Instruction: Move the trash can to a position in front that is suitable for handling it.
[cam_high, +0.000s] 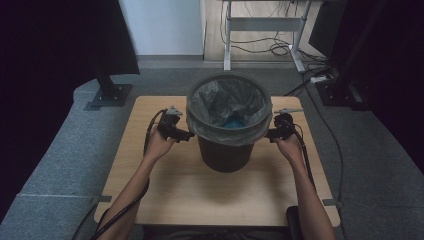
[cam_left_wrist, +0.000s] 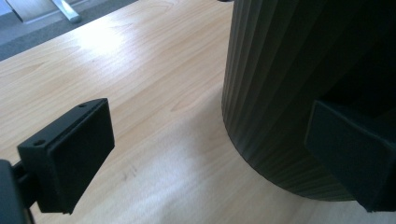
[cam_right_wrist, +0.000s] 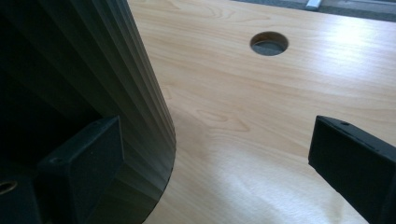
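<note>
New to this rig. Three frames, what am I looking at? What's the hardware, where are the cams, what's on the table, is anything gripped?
There is no robot arm here: a person holds a two-jaw tool in each hand. The left hand-held gripper and the right hand-held gripper sit on either side of a dark ribbed waste bin, just under its rim.

The high view looks down from above the person's side. The two gripper views come from cameras riding on each tool, looking along its black jaws.

On the wooden table stands the bin, lined with a grey plastic bag, with something blue at the bottom.

Nothing is gripped: both sets of jaws are wide open, each with one jaw beside the bin wall.
</note>
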